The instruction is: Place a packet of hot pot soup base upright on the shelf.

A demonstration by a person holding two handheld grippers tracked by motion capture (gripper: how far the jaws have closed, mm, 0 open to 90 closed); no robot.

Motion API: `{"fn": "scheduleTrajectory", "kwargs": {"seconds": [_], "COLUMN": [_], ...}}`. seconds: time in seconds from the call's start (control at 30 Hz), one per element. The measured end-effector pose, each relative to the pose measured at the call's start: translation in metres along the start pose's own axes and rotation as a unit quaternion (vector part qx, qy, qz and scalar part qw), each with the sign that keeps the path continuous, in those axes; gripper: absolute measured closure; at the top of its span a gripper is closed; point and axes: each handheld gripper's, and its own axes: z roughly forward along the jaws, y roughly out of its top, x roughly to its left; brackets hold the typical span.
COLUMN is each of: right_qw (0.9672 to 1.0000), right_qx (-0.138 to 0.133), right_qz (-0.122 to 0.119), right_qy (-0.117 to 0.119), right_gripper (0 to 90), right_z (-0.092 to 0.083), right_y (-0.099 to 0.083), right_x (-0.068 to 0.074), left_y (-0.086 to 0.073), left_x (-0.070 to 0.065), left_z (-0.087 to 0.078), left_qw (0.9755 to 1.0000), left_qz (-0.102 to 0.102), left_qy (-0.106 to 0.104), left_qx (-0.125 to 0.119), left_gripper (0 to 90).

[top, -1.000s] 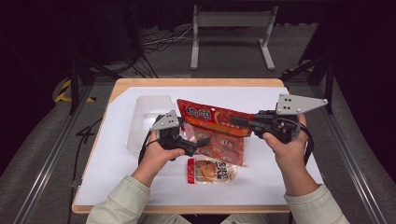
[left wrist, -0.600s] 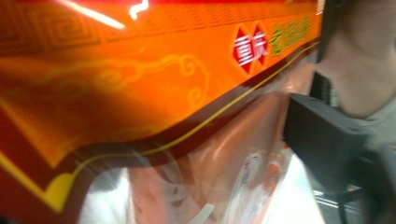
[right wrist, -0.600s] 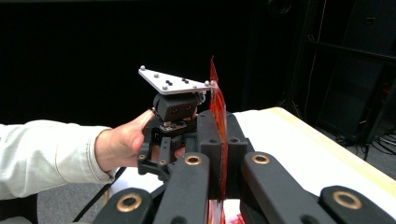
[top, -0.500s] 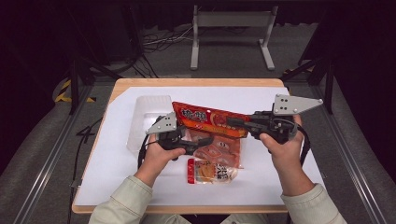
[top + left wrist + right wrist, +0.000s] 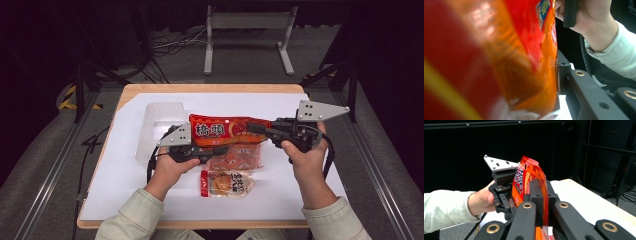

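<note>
Pale grey-green sleeves with buttoned cuffs cover both forearms, and each hand carries a black gripper, left gripper (image 5: 220, 150) and right gripper (image 5: 252, 127), with brass-ringed pivots, a grey three-cornered plate dotted with screws, and a black cable.

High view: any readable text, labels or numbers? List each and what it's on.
Two large white Chinese characters on the red snack bag, held off the table by the left gripper and the right gripper: too blurred to read for certain.
Print on the small packet lying on the white sheet: too small to read.
Blue and yellow badge on the bag in the left gripper view: blurred, unreadable.
No numbers or signs elsewhere.
</note>
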Motion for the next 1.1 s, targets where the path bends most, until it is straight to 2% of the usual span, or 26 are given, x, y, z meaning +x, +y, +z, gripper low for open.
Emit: {"fn": "scheduleTrajectory", "kwargs": {"seconds": [0.3,0.47,0.53,0.67,0.73,0.9,1.03,1.1], "right_qw": [0.9999,0.9993,0.999,0.9975,0.9972,0.9947,0.9946,0.9935], "right_qx": [0.002,0.001,-0.003,-0.006,-0.002,0.0,0.012,0.02], "right_qz": [-0.003,-0.008,-0.002,-0.002,0.002,0.012,0.025,0.023], "right_qy": [-0.011,-0.037,-0.044,-0.071,-0.075,-0.102,-0.101,-0.11], "right_gripper": [89.1,80.7,77.3,57.3,56.2,51.5,44.8,43.8], "right_z": [0.001,0.0,-0.002,-0.009,-0.011,-0.022,-0.025,-0.027], "right_y": [-0.001,-0.006,-0.008,-0.01,-0.012,-0.029,-0.038,-0.043], "right_x": [-0.002,-0.003,-0.005,-0.009,-0.011,-0.02,-0.027,-0.032], "left_y": [0.005,0.006,0.006,0.007,0.007,0.009,0.012,0.012], "left_x": [-0.001,-0.001,0.0,0.004,0.006,0.009,0.009,0.009], "left_z": [-0.004,-0.007,-0.008,-0.015,-0.018,-0.027,-0.033,-0.035], "left_qw": [0.9998,0.9993,0.9991,0.9988,0.9986,0.9979,0.9977,0.9974], "left_qz": [-0.009,-0.012,-0.012,-0.02,-0.021,-0.022,-0.017,-0.017], "left_qy": [0.006,0.019,0.022,0.033,0.038,0.054,0.06,0.064], "left_qx": [0.017,0.031,0.034,0.028,0.028,0.028,0.028,0.03], "left_gripper": [71.5,71.6,71.6,71.6,71.6,71.6,71.6,71.6]}}
